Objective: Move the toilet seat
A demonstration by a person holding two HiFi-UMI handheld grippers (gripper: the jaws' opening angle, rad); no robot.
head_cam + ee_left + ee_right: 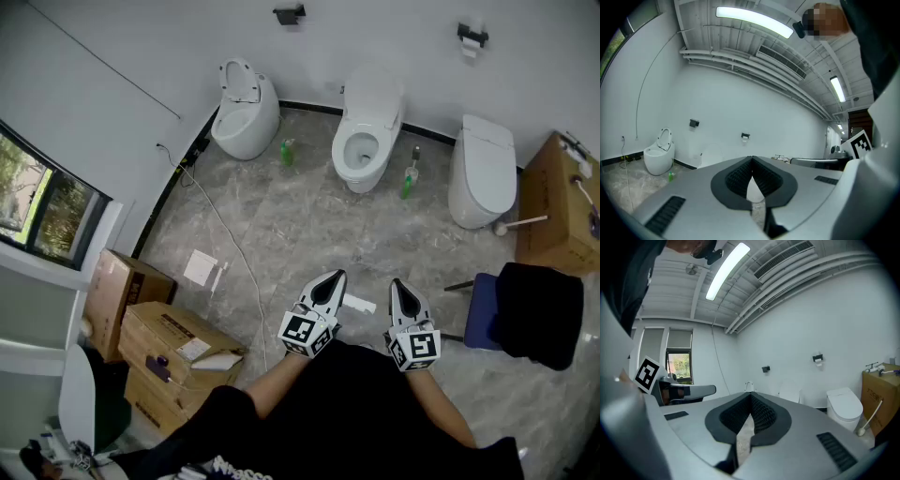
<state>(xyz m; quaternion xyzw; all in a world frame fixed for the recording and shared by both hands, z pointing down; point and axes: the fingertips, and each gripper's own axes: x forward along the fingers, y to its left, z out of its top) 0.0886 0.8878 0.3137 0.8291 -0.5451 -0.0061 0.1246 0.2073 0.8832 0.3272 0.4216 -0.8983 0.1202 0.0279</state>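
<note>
Black sleeves (356,412), perhaps-marble floor (281,225), three toilets (367,122)

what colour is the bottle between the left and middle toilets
Green; the bottle shows best in the head view.

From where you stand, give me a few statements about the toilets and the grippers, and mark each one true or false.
1. The right toilet has its lid down. True.
2. The middle toilet has its lid down. False: the lid is up and the bowl is open.
3. The left gripper holds a green bottle. False: its fingers are shut on nothing, and the green bottles stand on the floor.
4. The right gripper is shut and touches no toilet. True.
5. A cardboard box stands to the right of the right toilet. True.
</note>
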